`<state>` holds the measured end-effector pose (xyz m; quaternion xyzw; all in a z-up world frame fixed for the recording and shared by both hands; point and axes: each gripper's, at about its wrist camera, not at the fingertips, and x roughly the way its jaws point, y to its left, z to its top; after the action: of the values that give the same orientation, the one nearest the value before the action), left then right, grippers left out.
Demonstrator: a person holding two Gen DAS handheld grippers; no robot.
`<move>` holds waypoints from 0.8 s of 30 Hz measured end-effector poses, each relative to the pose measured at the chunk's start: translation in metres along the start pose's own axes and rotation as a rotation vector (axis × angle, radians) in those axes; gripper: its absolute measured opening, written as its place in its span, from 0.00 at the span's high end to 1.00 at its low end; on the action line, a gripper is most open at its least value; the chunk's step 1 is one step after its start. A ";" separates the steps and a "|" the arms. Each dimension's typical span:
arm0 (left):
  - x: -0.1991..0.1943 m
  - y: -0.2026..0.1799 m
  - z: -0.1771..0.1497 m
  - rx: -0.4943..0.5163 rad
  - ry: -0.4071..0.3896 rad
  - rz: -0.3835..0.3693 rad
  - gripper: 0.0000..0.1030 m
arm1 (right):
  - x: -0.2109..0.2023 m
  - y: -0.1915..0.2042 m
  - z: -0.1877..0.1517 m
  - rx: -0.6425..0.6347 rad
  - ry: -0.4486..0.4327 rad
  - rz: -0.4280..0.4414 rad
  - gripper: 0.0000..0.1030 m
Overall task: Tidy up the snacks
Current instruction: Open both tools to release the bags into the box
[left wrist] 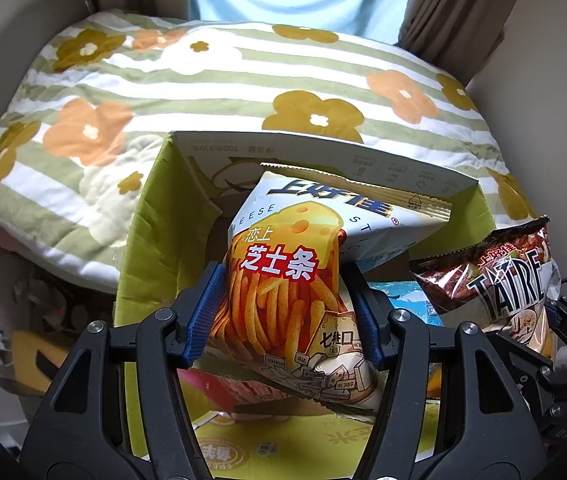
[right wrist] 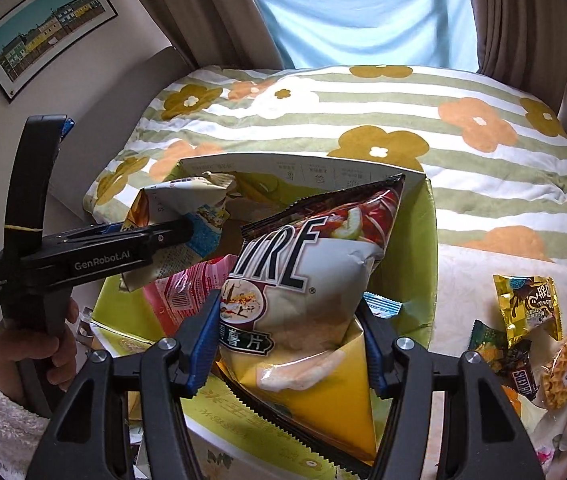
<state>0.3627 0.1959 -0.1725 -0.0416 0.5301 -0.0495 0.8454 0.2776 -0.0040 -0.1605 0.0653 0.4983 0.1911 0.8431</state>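
My left gripper [left wrist: 283, 312] is shut on a cheese-stick snack bag [left wrist: 283, 280], white and yellow with orange sticks printed on it, and holds it over the open green-lined cardboard box [left wrist: 143, 220]. My right gripper [right wrist: 287, 336] is shut on a brown, white and yellow potato chip bag [right wrist: 303, 280] over the same box [right wrist: 427, 248]. The chip bag also shows in the left wrist view [left wrist: 503, 280] at the right. The left gripper [right wrist: 179, 232] with the cheese-stick bag [right wrist: 187, 208] shows in the right wrist view at the left. A pink packet [right wrist: 187, 292] and a blue packet [right wrist: 383, 306] lie in the box.
The box stands against a bed with a green-striped flowered quilt [right wrist: 363, 120]. Several small snack packs [right wrist: 531, 308] lie on the pale surface to the right of the box, among them a waffle [right wrist: 563, 372] and a Snickers bar [right wrist: 523, 376]. Curtains [right wrist: 523, 12] hang behind the bed.
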 end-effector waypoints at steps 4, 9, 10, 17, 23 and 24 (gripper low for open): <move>0.003 0.006 0.006 -0.006 -0.014 0.041 0.11 | 0.010 0.001 0.010 0.019 0.020 -0.013 0.45; -0.005 0.016 0.001 -0.018 -0.027 0.053 0.00 | 0.019 0.003 0.016 0.016 0.039 -0.020 0.46; -0.007 0.018 -0.003 -0.026 -0.024 0.053 0.00 | 0.020 0.003 0.017 0.018 0.043 -0.020 0.46; -0.019 0.032 -0.025 -0.081 -0.025 0.060 0.00 | 0.029 0.002 0.021 0.014 0.067 -0.011 0.45; -0.027 0.032 -0.033 -0.082 -0.037 0.068 0.00 | 0.036 0.005 0.026 0.002 0.084 0.009 0.43; -0.029 0.033 -0.035 -0.084 -0.038 0.071 0.00 | 0.038 0.007 0.027 -0.003 0.084 0.025 0.39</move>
<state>0.3202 0.2314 -0.1657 -0.0590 0.5166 0.0037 0.8542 0.3154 0.0188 -0.1762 0.0623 0.5321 0.2050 0.8191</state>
